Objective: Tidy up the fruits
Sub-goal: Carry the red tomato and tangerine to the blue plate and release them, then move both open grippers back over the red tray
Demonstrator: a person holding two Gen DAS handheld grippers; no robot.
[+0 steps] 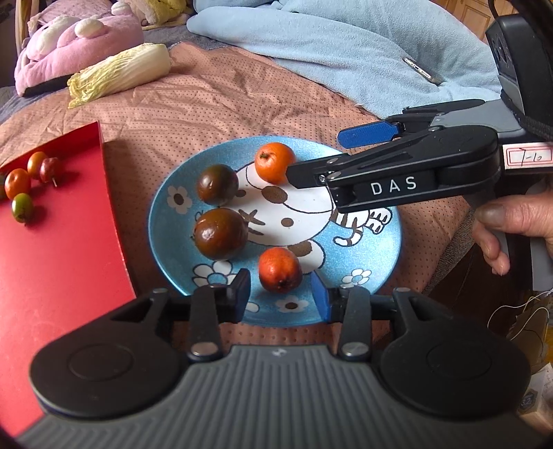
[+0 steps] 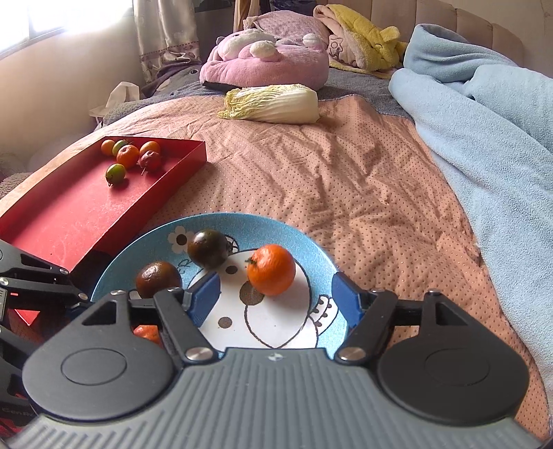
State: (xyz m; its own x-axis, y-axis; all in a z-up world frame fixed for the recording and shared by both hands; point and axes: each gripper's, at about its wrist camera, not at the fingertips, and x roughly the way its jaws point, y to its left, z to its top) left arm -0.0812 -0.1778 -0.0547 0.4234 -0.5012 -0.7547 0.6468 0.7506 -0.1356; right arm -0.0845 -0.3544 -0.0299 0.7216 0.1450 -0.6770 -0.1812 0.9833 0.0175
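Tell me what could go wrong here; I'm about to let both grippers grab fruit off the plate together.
1. Both open grippers work over one blue plate: the right gripper at the far orange fruit, the left gripper at the near orange fruit. They might collide.
2. The round fruit could roll on the smooth plate if nudged.
3. The plate lies on a soft quilt and may tip under pressure.

You get soft daylight from the blown-out window (image 2: 41, 17) at eleven o'clock in your right view. Shadows stay faint; the plate (image 1: 373, 276) shows mild sheen. Fisheye bending and dark corners mark both views' edges.
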